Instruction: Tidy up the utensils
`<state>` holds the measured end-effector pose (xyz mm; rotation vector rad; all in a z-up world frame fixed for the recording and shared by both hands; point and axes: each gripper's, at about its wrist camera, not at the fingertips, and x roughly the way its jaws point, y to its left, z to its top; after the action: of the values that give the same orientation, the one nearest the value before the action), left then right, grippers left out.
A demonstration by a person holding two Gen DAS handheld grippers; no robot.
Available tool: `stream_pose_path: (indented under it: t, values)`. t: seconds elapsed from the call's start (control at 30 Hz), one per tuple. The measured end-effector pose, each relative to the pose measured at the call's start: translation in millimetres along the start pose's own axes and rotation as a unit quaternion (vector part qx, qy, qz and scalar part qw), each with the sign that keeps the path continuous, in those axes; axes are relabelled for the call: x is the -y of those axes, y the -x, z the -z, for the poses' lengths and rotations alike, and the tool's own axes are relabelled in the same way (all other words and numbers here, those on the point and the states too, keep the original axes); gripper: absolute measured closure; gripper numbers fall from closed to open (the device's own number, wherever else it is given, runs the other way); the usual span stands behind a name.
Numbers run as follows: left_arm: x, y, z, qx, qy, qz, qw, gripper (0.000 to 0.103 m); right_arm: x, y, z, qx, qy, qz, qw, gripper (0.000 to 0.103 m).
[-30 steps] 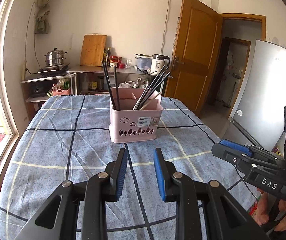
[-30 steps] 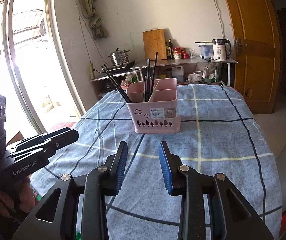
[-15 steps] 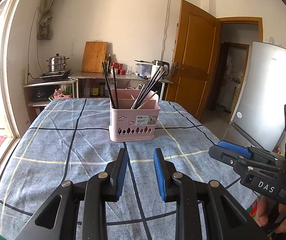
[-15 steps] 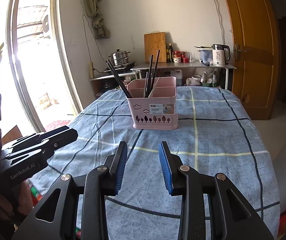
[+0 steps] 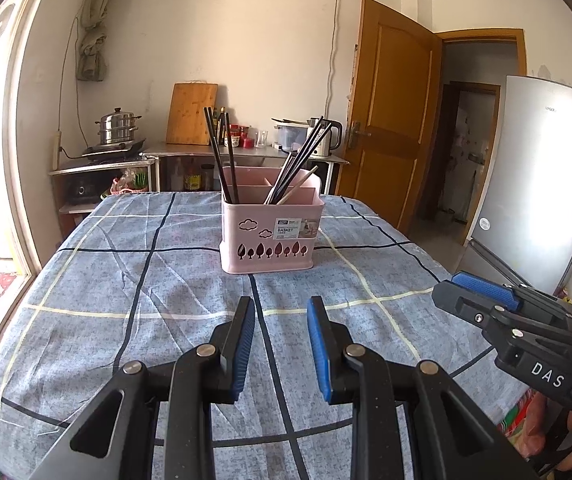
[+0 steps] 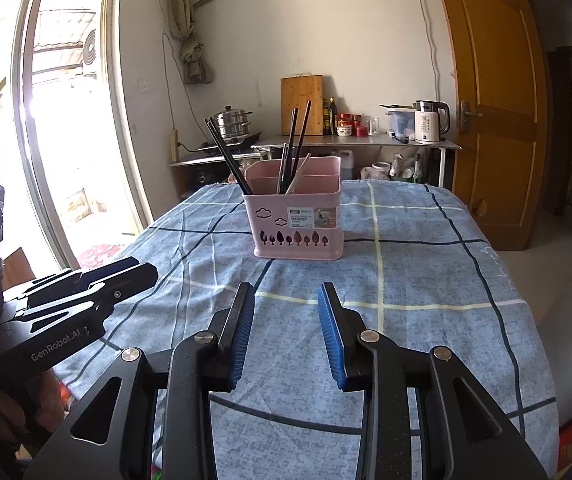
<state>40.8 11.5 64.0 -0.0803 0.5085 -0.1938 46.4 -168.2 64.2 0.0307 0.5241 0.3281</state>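
Observation:
A pink utensil basket point(image 5: 271, 236) point(image 6: 298, 220) stands on the table covered with a blue checked cloth point(image 5: 125, 308) point(image 6: 426, 280). Black chopsticks point(image 5: 217, 156) point(image 6: 227, 160) lean in its left compartment, and more black sticks plus a pale one point(image 5: 298, 160) point(image 6: 296, 148) stand in another. My left gripper point(image 5: 280, 312) hovers over the near part of the cloth, well short of the basket, jaws apart with nothing between them. My right gripper point(image 6: 286, 300) does the same, and each gripper shows in the other's view at the side point(image 5: 486, 292) point(image 6: 133, 268).
Behind the table a metal counter point(image 6: 358, 142) carries a steamer pot point(image 5: 117, 126), a cutting board point(image 5: 191, 114), bottles, jars and a kettle point(image 6: 430, 122). A wooden door point(image 5: 390, 120) and a grey fridge point(image 5: 542, 184) stand to the right, a bright window point(image 6: 57, 128) to the left.
Both grippers have sunk a little and tilted up, so the basket and back wall sit lower and farther in the pictures. The jaws have not changed.

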Motion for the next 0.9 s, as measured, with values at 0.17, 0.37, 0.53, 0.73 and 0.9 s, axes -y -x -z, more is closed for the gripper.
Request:
stream_pose_path:
  t: [0.17, 0.37, 0.53, 0.73, 0.9]
  values:
    - [2.1, -3.7, 4.9, 0.001, -0.007, 0.000, 1.0000, 0.076, 0.2, 1.5, 2.1, 0.007, 0.000, 0.003, 1.000, 0.069]
    - [2.3, -4.6, 7.2, -0.001, -0.008, -0.005, 1.0000, 0.076, 0.5, 1.4, 2.3, 0.006, -0.003, 0.001, 1.000, 0.069]
    - [3.2, -5.4, 7.7, -0.002, -0.011, -0.009, 0.9999, 0.076, 1.6, 0.9, 2.5, 0.006, -0.003, 0.000, 1.000, 0.069]
    - [3.6, -5.4, 8.1, -0.001, -0.013, -0.009, 0.9999, 0.076, 1.7, 0.6, 2.5, 0.006, -0.003, 0.000, 1.000, 0.069]
    - [4.2, -4.0, 9.0, -0.001, -0.015, -0.012, 0.9998, 0.076, 1.5, 0.6, 3.2, 0.005, -0.003, -0.003, 1.000, 0.069]
